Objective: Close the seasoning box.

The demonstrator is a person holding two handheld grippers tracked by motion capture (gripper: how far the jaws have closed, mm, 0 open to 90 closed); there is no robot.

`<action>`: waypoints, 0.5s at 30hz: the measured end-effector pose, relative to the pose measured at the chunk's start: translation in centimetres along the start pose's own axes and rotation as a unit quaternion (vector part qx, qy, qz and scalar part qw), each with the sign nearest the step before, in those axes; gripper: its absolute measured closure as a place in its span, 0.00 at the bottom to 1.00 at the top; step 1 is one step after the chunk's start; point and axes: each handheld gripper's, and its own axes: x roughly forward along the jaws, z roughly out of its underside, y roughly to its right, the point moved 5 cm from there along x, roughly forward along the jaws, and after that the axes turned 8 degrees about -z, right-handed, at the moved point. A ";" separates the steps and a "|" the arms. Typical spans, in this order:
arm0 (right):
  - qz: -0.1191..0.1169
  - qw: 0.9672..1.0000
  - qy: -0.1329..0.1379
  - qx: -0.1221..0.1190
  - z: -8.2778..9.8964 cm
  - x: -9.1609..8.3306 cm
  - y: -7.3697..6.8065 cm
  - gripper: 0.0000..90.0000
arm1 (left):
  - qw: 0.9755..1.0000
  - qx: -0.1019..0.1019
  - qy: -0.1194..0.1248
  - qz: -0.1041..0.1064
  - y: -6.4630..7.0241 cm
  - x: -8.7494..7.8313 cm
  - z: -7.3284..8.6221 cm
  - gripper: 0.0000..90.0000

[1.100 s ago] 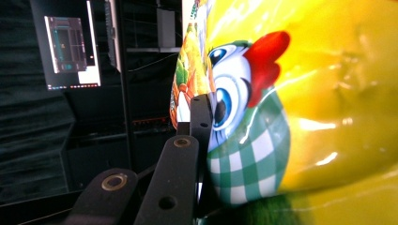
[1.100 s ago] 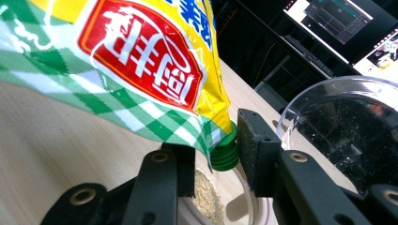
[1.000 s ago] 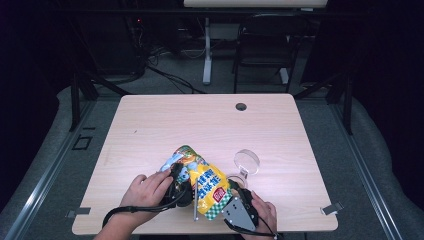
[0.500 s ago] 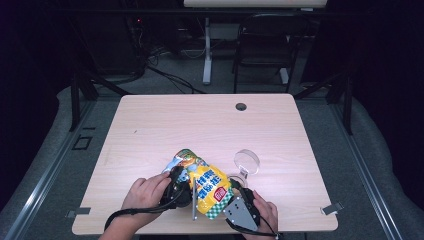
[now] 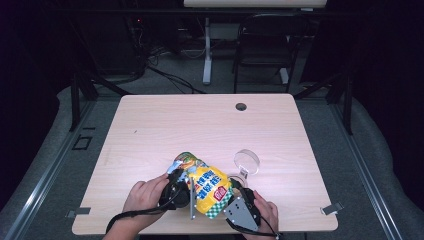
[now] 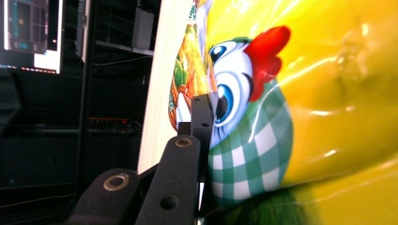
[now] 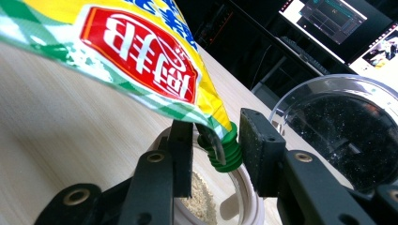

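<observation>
High view: one yellow pouch [image 5: 207,190], held tilted off the table [image 5: 200,125] near its front edge, between two grippers. Left gripper [image 5: 182,187] at the pouch's left side, right gripper [image 5: 241,196] at its lower right corner. One clear round lid [image 5: 247,161] lying just behind, apart from the pouch. Counts to one pouch, one lid, two grippers, two hands.

Left gripper view: shows the left gripper [image 6: 206,112] with its jaws nearly together, pinching the side seam of the pouch [image 6: 319,93]. Glossy film, dented and bulging around the grip, so reads as soft, slippery and partly full; probably light to moderate in weight, with contents that shift as it tips. Sags wherever not supported. Best taken at a flat seam or edge, as here, where the film is doubled and does not slide out from between the pads.

Right gripper view: shows one green threaded spout [image 7: 225,152] at the pouch's corner, sitting between the jaws of the right gripper [image 7: 218,140], which stand about half closed around it. Looks to be touched by the far pad; cannot tell whether both pads press. Stiff plastic, ribbed, the one hard part of the pouch, hence the surest place to steer it. Hangs just above one white jar [image 7: 248,197] with pale powder [image 7: 199,192] inside. Beside the jar, the clear lid [image 7: 338,131], thin and likely easy to knock aside.
</observation>
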 end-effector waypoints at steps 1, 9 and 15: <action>0.001 1.000 -0.001 0.001 0.0 0.0 0.0 0.74 | 1.000 -0.005 0.001 0.002 0.1 0.0 0.0 0.96; 0.003 1.000 0.000 -0.002 -0.2 0.0 0.1 0.73 | 0.999 -0.031 0.007 0.011 0.6 0.3 0.3 0.96; 0.005 1.000 0.001 -0.006 -0.3 -0.1 0.1 0.72 | 0.999 -0.041 0.010 0.013 0.9 0.4 0.5 0.97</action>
